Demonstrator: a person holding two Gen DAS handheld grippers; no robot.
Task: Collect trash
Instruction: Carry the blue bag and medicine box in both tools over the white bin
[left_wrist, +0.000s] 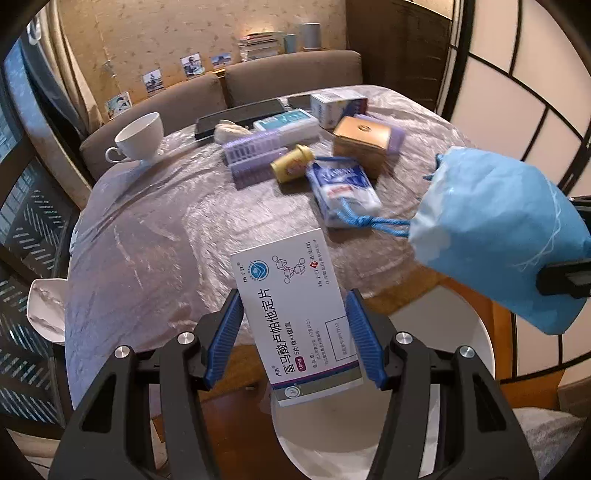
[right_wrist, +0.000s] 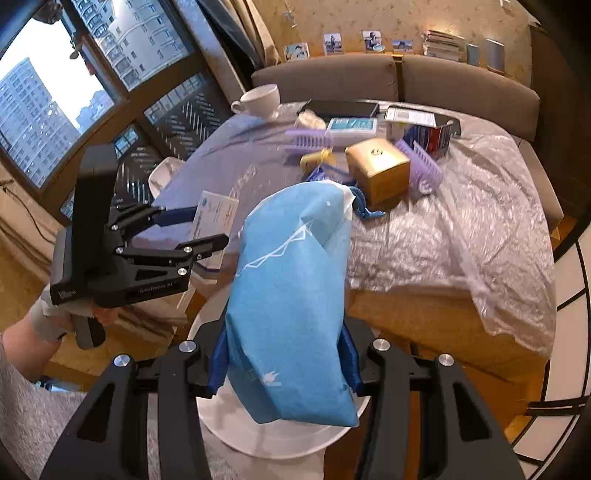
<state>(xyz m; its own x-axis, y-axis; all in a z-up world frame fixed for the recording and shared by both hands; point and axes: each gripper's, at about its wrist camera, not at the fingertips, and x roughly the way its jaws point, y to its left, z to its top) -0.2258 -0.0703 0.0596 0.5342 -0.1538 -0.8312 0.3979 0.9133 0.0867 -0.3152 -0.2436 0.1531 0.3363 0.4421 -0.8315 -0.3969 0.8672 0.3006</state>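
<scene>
My left gripper is shut on a white medicine box, its blue pads pressing both long sides. The box hangs past the table's near edge, above a white round container. My right gripper is shut on a light blue drawstring bag, held upright over the same white container. In the left wrist view the bag hangs at the right. The right wrist view shows the left gripper and its box just left of the bag.
The round table has a crinkled plastic cover. On it stand a white cup, purple racks, a yellow mini cup, a tissue pack, a gold box and other boxes. A brown sofa lies behind.
</scene>
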